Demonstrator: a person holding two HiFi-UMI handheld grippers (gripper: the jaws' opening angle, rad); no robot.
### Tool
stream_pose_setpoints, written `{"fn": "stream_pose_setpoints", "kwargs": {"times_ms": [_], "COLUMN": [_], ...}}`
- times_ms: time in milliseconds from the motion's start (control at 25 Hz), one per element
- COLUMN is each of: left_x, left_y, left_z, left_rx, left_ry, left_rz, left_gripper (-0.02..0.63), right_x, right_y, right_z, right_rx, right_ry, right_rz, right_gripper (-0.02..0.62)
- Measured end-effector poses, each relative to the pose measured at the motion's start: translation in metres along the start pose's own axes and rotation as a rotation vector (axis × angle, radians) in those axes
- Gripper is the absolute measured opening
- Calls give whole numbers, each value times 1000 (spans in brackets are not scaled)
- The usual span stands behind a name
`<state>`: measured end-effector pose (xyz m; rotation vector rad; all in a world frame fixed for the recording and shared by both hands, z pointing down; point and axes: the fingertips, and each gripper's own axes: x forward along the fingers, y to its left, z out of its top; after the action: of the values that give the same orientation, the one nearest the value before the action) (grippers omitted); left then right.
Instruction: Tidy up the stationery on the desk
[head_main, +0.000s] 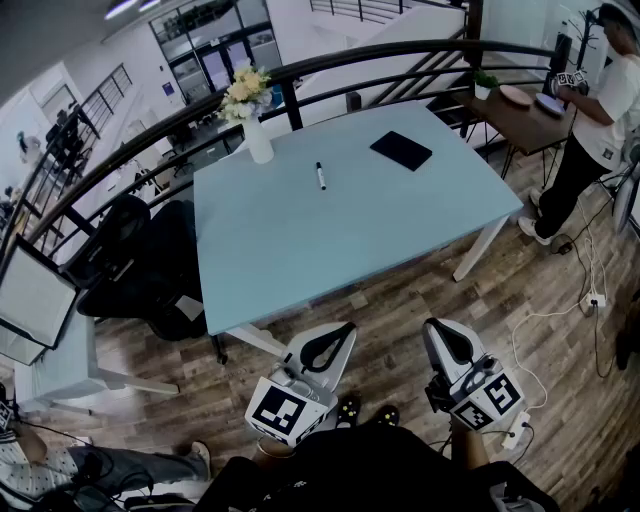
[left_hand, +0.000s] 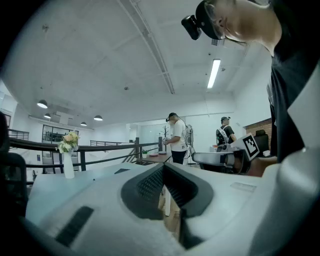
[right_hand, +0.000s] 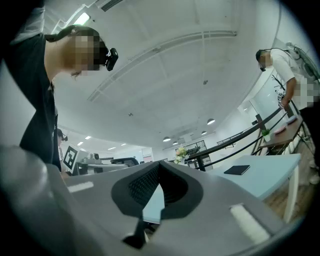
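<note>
On the pale blue desk (head_main: 380, 230) a black marker pen (head_main: 321, 176) lies toward the far side, and a black notebook (head_main: 401, 150) rests at the far right corner. The notebook (right_hand: 237, 170) also shows in the right gripper view. Both grippers hang below the desk's near edge, well short of these things. My left gripper (head_main: 345, 329) is shut with nothing in it, its jaws meeting at the tip (left_hand: 163, 166). My right gripper (head_main: 432, 327) is shut and empty too (right_hand: 159, 165).
A white vase of flowers (head_main: 252, 118) stands at the desk's far left corner. Black office chairs (head_main: 140, 260) crowd the desk's left side. A curved black railing (head_main: 330, 65) runs behind. A person (head_main: 600, 120) stands at a wooden side table (head_main: 515, 115) on the right. Cables lie on the wood floor.
</note>
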<state>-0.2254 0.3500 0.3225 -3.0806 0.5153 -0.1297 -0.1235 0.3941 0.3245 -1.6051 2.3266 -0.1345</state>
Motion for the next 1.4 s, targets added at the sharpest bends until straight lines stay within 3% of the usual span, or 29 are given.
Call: {"fn": "stream_pose_setpoints", "kwargs": {"times_ms": [160, 360, 600, 960, 1400], "left_x": [4, 1, 3, 13, 47], "left_y": [-5, -7, -7, -15, -48], "left_z": [7, -2, -6, -14, -11], "left_rx": [-4, 2, -21, -35, -62], "left_ry": [-22, 14, 30, 42, 6], "left_rz": [11, 27, 50, 73, 19], "left_gripper": [-8, -8, -8, -8, -8], "right_x": [-3, -8, -4, -8, -58], "right_y": [-3, -11, -13, -22, -53], "right_z": [3, 4, 2, -3, -2], "right_rx": [6, 37, 69, 97, 39], "right_ry": [-5, -38, -48, -43, -1], "right_rz": [2, -16, 42, 62, -29], "right_gripper": [3, 5, 5, 2, 2]}}
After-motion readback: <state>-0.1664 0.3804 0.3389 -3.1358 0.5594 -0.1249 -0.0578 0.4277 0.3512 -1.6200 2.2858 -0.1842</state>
